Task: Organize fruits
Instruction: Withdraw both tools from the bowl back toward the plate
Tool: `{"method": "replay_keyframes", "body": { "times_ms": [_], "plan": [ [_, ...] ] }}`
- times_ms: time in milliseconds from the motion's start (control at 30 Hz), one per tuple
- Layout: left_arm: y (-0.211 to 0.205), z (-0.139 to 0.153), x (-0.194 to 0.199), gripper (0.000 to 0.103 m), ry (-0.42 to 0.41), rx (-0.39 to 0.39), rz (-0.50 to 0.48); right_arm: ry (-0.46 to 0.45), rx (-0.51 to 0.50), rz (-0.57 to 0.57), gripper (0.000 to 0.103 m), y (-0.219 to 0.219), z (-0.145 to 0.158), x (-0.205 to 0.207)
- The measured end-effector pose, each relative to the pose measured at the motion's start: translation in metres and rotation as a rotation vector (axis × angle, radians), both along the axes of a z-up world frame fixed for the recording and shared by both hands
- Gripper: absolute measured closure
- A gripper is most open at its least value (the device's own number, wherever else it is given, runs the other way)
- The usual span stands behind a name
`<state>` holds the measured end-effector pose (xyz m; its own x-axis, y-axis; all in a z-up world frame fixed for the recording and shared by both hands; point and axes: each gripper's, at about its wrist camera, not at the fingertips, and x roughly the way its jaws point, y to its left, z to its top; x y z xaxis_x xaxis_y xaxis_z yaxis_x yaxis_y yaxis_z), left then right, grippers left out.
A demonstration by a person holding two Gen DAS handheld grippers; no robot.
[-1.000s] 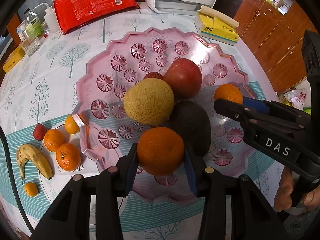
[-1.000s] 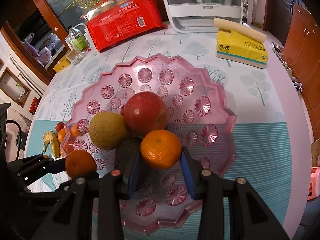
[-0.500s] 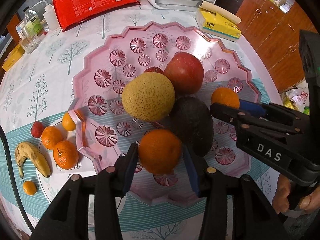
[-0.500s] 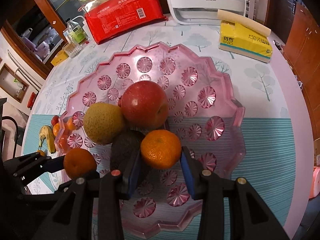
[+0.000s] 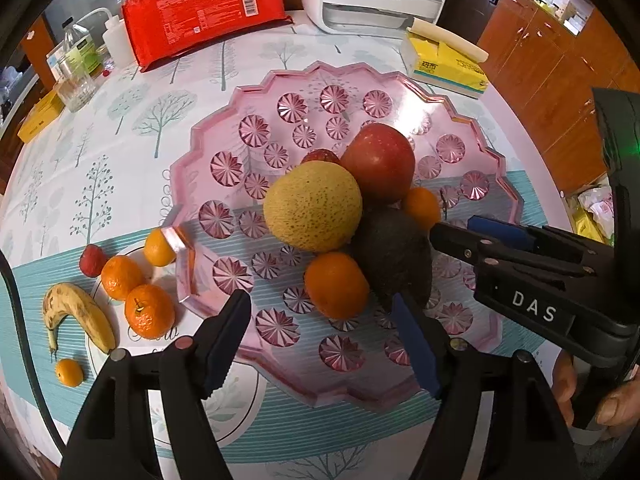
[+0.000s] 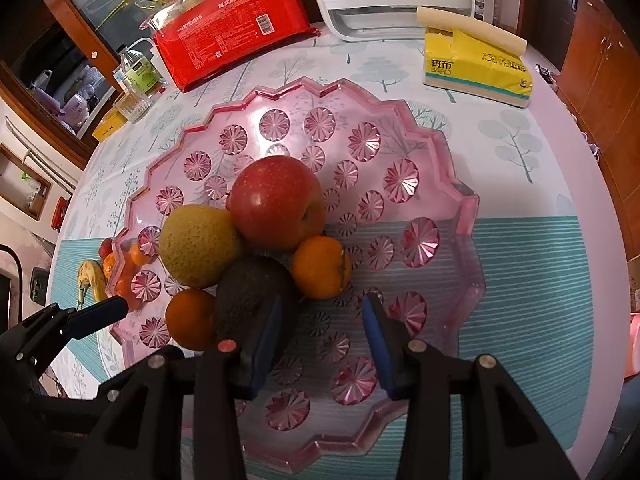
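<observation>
With both tangerines resting on the pink scalloped plastic tray (image 5: 224,128) beside the dark avocado (image 5: 394,256), the spread left tool (image 5: 322,338) and spread right tool (image 6: 322,338) should back straight out without nudging the pile.

My left wrist view looks down and forward from close above the near rim of the pink tray (image 5: 400,394), fruit pile mid-frame. My right wrist view looks likewise from further right over the tray (image 6: 460,200). Both share the tray, the red package (image 5: 204,12) (image 6: 232,28) at top, and the yellow tissue box (image 5: 444,64) (image 6: 476,68) at upper right.
</observation>
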<state>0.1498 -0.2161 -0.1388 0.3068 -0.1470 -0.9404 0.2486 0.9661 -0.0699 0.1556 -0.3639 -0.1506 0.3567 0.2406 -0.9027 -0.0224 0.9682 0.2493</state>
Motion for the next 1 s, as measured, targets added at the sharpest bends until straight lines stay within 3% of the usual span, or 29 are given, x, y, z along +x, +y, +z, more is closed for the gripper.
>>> {"method": "replay_keyframes", "body": {
  "times_ms": [1000],
  "plan": [
    [0.034,0.021,-0.019,0.027,-0.045,-0.034,0.077,-0.028,-0.004,-0.024,0.06,0.01,0.021,-0.028]
  ]
}}
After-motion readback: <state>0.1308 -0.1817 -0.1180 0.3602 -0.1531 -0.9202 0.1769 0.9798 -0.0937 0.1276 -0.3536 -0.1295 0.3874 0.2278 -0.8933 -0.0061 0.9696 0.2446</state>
